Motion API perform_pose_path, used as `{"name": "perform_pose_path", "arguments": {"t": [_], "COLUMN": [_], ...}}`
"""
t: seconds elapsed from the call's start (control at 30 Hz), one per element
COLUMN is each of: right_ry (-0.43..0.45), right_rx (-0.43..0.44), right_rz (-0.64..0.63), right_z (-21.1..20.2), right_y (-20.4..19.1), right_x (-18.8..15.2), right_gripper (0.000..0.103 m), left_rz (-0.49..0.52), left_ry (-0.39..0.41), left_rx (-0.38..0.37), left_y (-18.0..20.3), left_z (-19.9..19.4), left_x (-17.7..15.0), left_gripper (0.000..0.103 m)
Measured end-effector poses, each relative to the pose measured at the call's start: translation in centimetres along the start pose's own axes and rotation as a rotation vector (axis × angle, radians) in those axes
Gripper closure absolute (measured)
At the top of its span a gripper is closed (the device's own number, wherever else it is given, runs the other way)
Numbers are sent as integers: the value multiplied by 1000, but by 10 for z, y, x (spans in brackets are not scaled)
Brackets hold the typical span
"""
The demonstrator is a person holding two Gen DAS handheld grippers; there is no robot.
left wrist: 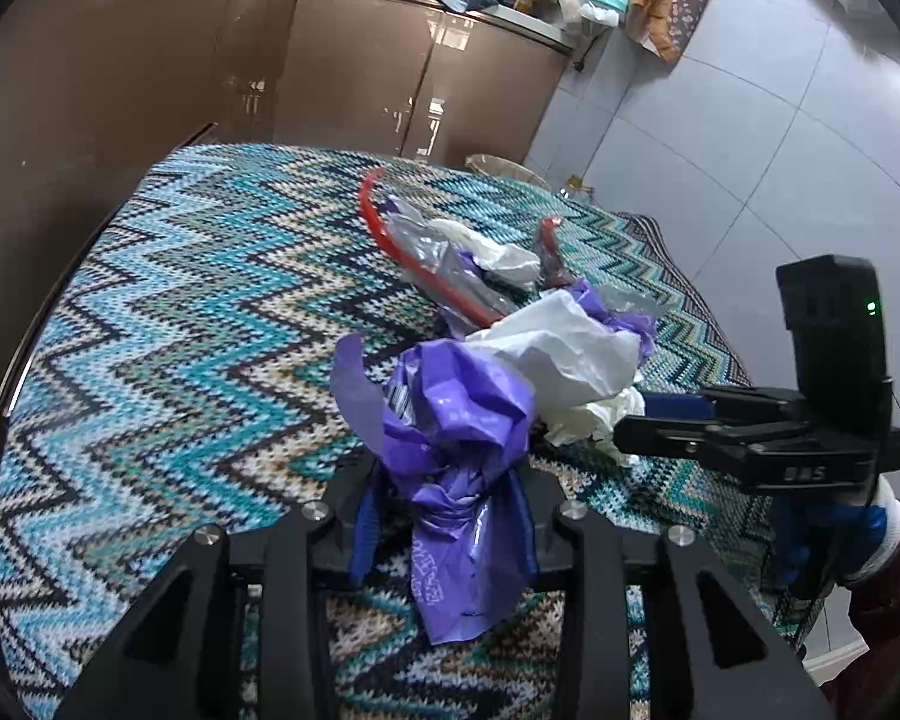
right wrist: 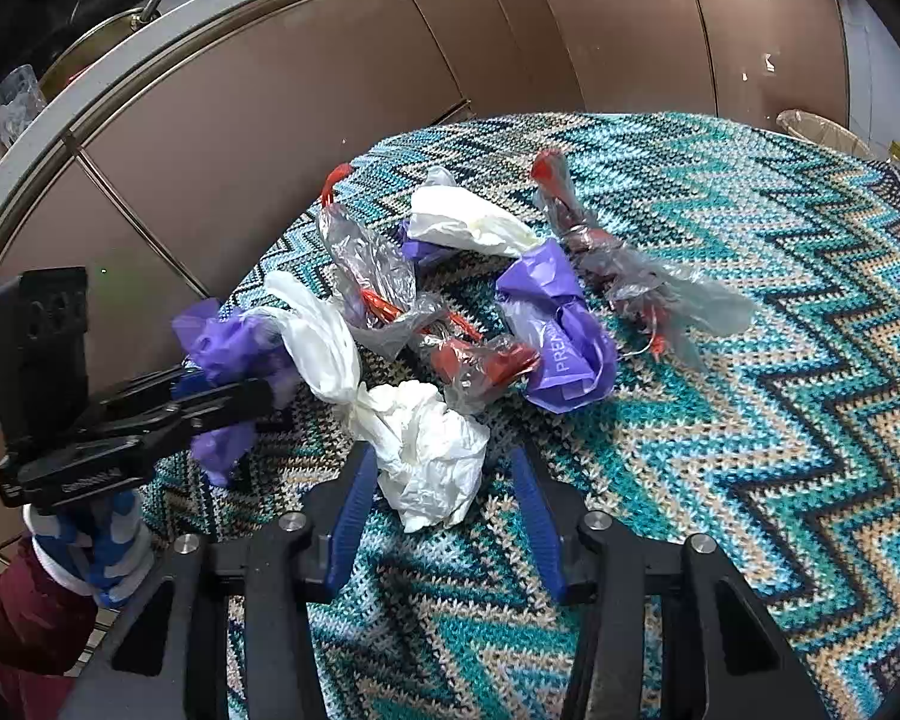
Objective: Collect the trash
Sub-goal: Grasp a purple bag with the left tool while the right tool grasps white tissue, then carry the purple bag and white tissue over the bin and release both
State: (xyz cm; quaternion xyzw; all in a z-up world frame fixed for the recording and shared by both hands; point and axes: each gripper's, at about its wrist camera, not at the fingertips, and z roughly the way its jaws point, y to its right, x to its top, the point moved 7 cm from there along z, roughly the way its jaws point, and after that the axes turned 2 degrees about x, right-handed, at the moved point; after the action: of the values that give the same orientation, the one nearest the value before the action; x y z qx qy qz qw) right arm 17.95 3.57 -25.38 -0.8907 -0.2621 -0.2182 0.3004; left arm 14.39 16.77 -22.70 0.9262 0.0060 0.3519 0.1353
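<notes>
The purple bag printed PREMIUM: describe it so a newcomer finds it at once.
Start at the zigzag-knit tablecloth and find the pile of crumpled bags at its middle. The purple bag lies right of the red-trimmed clear wrappers. Unlike the other purple bag, it lies free and shows white lettering.

Both wrist cameras sit low and close over the zigzag tablecloth [left wrist: 168, 324], angled downward. The left view faces the brown cabinets [left wrist: 354, 78] and tiled floor [left wrist: 780, 138]; the right view faces the same cabinets. Both share the trash pile [right wrist: 450, 312], and each catches the opposite gripper.
</notes>
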Motion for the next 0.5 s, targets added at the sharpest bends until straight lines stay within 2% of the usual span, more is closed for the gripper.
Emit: {"name": "perform_pose_path", "arguments": {"t": [0.07,0.13,0.33,0.5], "right_ry": [3,11,46,117], "right_rx": [5,7,8,10], "right_rz": [0,-10,-11,-37], "right_z": [1,-1,-19,-54], "right_y": [-1,-5,-13,-25], "right_x": [0,-1,-5,-8], "right_gripper": [82,87,89,89], "left_rz": [0,-1,-2,45], "left_ry": [8,17,51,98], "left_rx": [8,17,42,62], "left_y": [-1,-1,0,17], "left_z": [-6,-12,-35,-62], "left_x": [0,-1,0,4], "left_gripper": [70,70,70,71]}}
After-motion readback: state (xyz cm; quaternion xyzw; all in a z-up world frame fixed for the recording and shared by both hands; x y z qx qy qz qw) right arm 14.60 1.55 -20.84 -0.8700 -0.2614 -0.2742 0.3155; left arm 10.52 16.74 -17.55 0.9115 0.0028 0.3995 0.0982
